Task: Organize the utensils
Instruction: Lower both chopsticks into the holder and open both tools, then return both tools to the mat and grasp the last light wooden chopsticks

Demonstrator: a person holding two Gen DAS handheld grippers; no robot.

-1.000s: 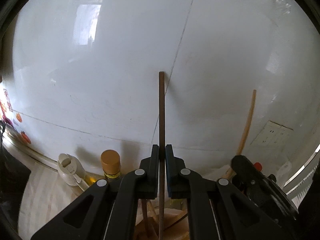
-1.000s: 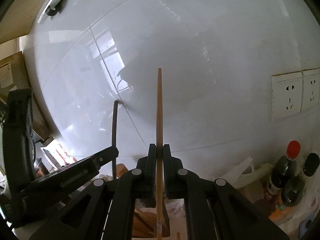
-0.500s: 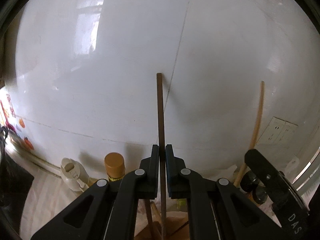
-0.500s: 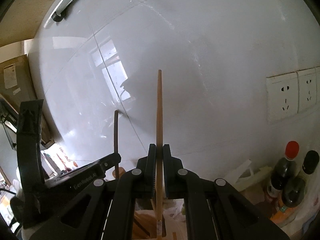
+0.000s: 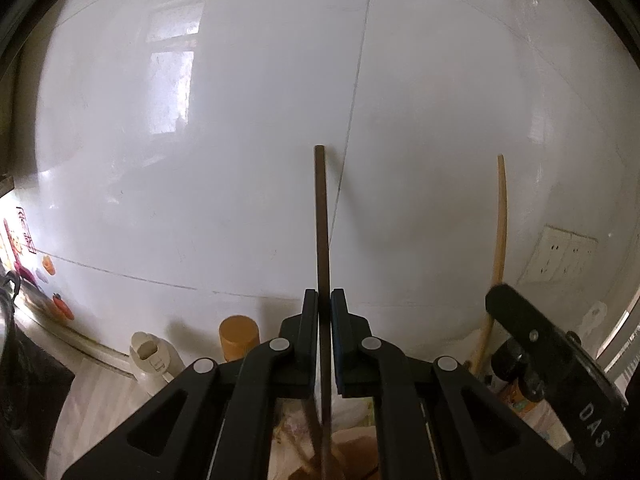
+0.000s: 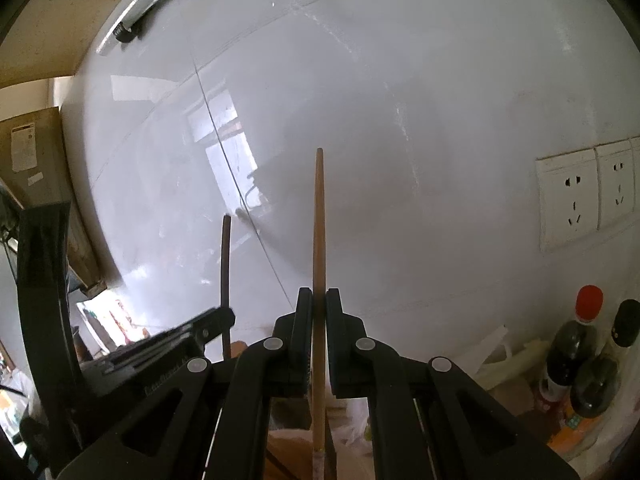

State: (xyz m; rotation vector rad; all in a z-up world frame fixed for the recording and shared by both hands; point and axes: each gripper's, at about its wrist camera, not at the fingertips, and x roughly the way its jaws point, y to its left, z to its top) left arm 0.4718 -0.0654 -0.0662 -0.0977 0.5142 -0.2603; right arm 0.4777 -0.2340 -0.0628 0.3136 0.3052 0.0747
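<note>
My left gripper [image 5: 324, 300] is shut on a dark brown chopstick [image 5: 321, 216] that stands upright in front of the white tiled wall. My right gripper [image 6: 319, 300] is shut on a light wooden chopstick [image 6: 319, 216], also upright. In the left wrist view the light chopstick [image 5: 500, 216] and the right gripper's body [image 5: 544, 344] show at the right. In the right wrist view the dark chopstick [image 6: 226, 264] and the left gripper's body [image 6: 168, 340] show at the left. A brown wooden holder [image 5: 352, 456] lies below the fingers, mostly hidden.
An orange-capped bottle [image 5: 239, 336] and a white container [image 5: 150, 360] stand by the wall at the left. Two dark sauce bottles [image 6: 576, 344] stand at the right under wall sockets [image 6: 584, 196]. A white plastic bag [image 6: 492, 352] lies beside them.
Both grippers have risen with their chopsticks; the bottles and the holder sit lower in view. The right gripper's chopstick has moved closer to upright in the left wrist view.
</note>
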